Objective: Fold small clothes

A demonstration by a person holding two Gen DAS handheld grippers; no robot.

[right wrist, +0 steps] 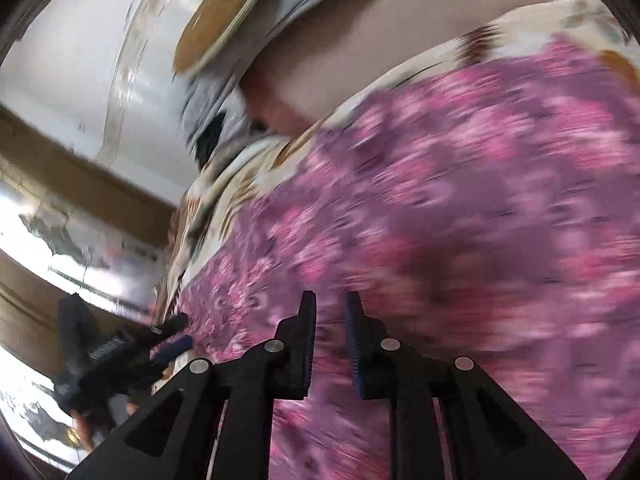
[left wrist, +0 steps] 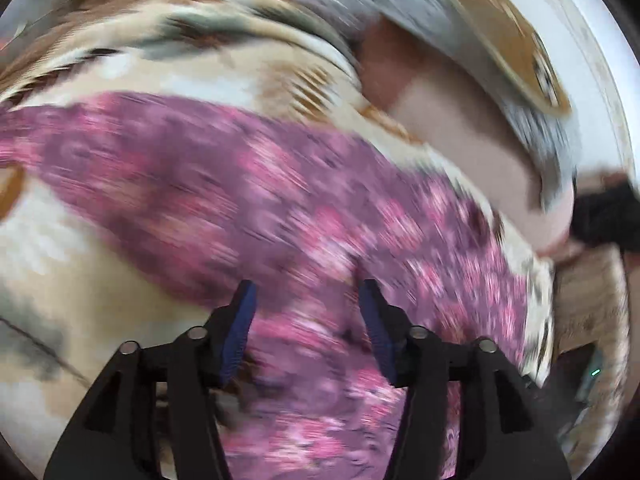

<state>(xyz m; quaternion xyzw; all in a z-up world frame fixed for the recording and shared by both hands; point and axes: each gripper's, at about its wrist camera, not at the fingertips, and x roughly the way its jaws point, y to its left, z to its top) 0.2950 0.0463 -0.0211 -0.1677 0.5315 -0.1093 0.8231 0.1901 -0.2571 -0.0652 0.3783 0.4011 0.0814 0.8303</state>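
Both views are motion-blurred, so fine detail is lost. The pink-and-purple floral cloth garment (left wrist: 248, 184) lies spread on a cream, brown & grey patterned blanket (left wrist: 120, 64), running as a broad band from the left side of the left wrist view down toward the bottom right.

Left gripper (left wrist: 306, 292): black frame w/ blue pads, jaws apart, released. The garment lies under and between the fingers, but no pad presses on it. In the right wrist view the same gripper (right wrist: 178, 334) shows at lower left, tips at the garment's edge where the blanket border begins.

Right gripper (right wrist: 331, 300): jaws stand close w/ a narrow gap. Cloth fills the view behind them; blur hides whether a fold is pinched, so cannot tell.

Edges: the garment's upper edge meets bare blanket in both views. Past the blanket's edge sit a pale pink pillow or cushion (left wrist: 472, 132) and a grey fabric piece w/ a round brown patch (right wrist: 224, 20). A white wall (right wrist: 80, 60) stands behind, w/ open room left of the blanket in the right wrist view.
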